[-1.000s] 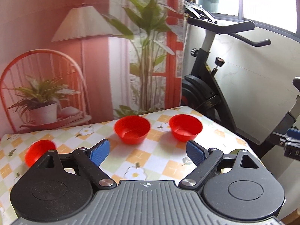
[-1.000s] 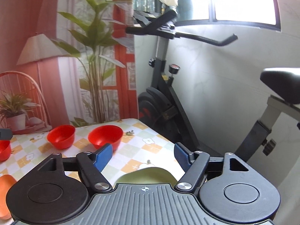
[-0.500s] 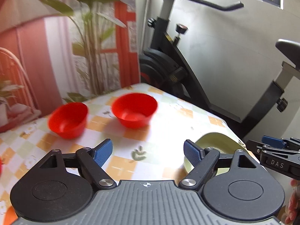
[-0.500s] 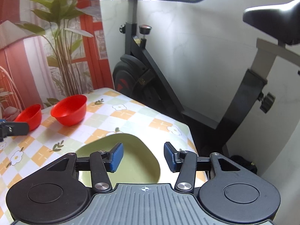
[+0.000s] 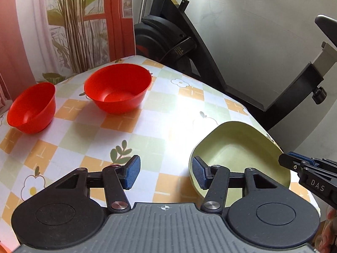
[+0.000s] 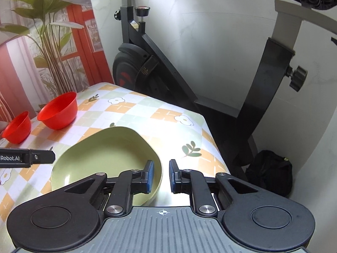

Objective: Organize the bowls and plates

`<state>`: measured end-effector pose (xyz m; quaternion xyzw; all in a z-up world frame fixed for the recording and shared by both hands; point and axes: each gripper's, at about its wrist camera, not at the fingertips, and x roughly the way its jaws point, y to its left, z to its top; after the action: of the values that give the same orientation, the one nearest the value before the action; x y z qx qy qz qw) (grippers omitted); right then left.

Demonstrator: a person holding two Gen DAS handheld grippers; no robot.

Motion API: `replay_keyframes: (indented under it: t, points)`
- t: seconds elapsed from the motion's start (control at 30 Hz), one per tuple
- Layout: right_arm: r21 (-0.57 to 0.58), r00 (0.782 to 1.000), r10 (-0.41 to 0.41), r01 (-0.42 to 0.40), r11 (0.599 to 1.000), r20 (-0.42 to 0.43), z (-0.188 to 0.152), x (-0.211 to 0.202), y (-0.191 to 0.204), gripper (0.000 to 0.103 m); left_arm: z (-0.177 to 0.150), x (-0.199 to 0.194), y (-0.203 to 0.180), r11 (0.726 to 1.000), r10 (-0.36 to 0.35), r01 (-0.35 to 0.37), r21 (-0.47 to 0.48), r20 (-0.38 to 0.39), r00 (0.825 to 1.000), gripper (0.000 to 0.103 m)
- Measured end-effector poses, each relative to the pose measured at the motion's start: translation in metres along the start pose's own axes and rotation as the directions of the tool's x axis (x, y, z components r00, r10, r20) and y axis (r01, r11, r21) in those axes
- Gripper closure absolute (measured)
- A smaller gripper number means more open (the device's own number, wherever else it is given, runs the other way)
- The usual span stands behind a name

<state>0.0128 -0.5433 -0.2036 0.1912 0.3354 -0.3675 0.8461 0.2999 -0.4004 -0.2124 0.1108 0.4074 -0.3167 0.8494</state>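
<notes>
Two glossy red bowls, the smaller left of the larger, stand apart on the checked flower-print tablecloth. Right of them, near the table's corner, sits a pale green rounded-triangle plate, its near rim hidden behind the gripper bodies. The left gripper is spread wide, empty. The right gripper straddles the plate's rim, narrowly parted; contact is unclear. An exercise bike stands behind.

Glossy plastic-looking red bowls (matt green dish).
</notes>
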Motion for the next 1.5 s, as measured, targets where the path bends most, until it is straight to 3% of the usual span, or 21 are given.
replay_keyframes:
  t: [0.3, 0.37, 0.43, 0.63, 0.97, 1.27, 1.5]
  points:
    - [0.027, 1.000, 0.014, -0.014, 1.000, -0.020, -0.006, 0.008, -0.002, 0.096, -0.009, 0.015, 0.001, 0.997, -0.069, 0.067, -0.045, -0.046, 0.997, 0.049]
    - [0.027, 1.000, 0.011, -0.010, 1.000, -0.019, -0.007, 0.008, -0.001, 0.097, -0.010, 0.018, 0.003, 0.993, -0.099, 0.095, -0.073, -0.055, 0.994, 0.054]
    - [0.028, 1.000, 0.009, -0.008, 1.000, -0.018, -0.007, 0.008, -0.001, 0.097, -0.011, 0.022, 0.005, 0.988, -0.127, 0.120, -0.099, -0.066, 0.990, 0.066]
    - [0.028, 1.000, 0.017, -0.016, 0.999, -0.021, -0.007, 0.007, 0.002, 0.097, -0.013, 0.021, -0.001, 0.985, -0.154, 0.151, -0.080, -0.036, 0.987, 0.092]
    - [0.031, 0.999, 0.041, -0.040, 0.999, -0.030, -0.008, -0.009, 0.017, 0.097, -0.020, 0.004, 0.005, 0.990, -0.121, 0.118, -0.082, -0.032, 0.992, 0.092]
    - [0.000, 0.993, 0.119, -0.119, 0.993, -0.011, -0.002, -0.037, 0.056, 0.097, -0.022, -0.056, 0.029, 0.993, -0.041, 0.047, -0.108, 0.058, 0.997, 0.092]
    - [-0.057, 0.979, 0.202, -0.201, 0.978, 0.002, 0.009, -0.056, 0.104, 0.097, -0.032, -0.108, 0.062, 0.984, 0.013, 0.012, -0.179, 0.135, 0.991, 0.092]
